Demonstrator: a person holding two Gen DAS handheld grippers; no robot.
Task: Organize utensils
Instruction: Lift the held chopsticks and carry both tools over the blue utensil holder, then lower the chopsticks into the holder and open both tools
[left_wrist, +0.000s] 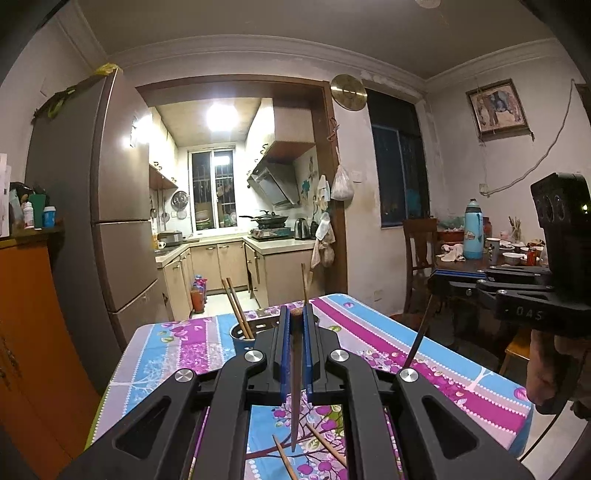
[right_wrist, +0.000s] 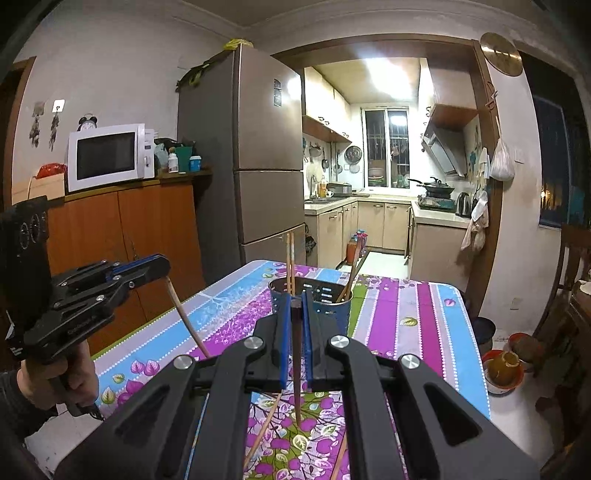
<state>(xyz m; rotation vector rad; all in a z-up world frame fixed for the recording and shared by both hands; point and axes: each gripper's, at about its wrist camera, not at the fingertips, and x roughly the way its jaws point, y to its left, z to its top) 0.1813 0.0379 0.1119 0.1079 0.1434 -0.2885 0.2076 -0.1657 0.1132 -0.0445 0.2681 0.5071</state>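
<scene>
Each hand-held gripper, left (left_wrist: 294, 328) and right (right_wrist: 294, 314), clamps one chopstick (left_wrist: 295, 387). Lower tips straight into the blue holder (right_wrist: 325, 306) near the counter's far edge.

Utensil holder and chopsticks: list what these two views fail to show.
- Utensil holder: in the left wrist view, the left gripper hides most of it; the right wrist view hides its base.
- Loose chopsticks on the table: cut off by the bottom edge and the gripper body, so no count.
- Chopstick in the right gripper: its tip looks close to the tablecloth, contact unclear.
</scene>
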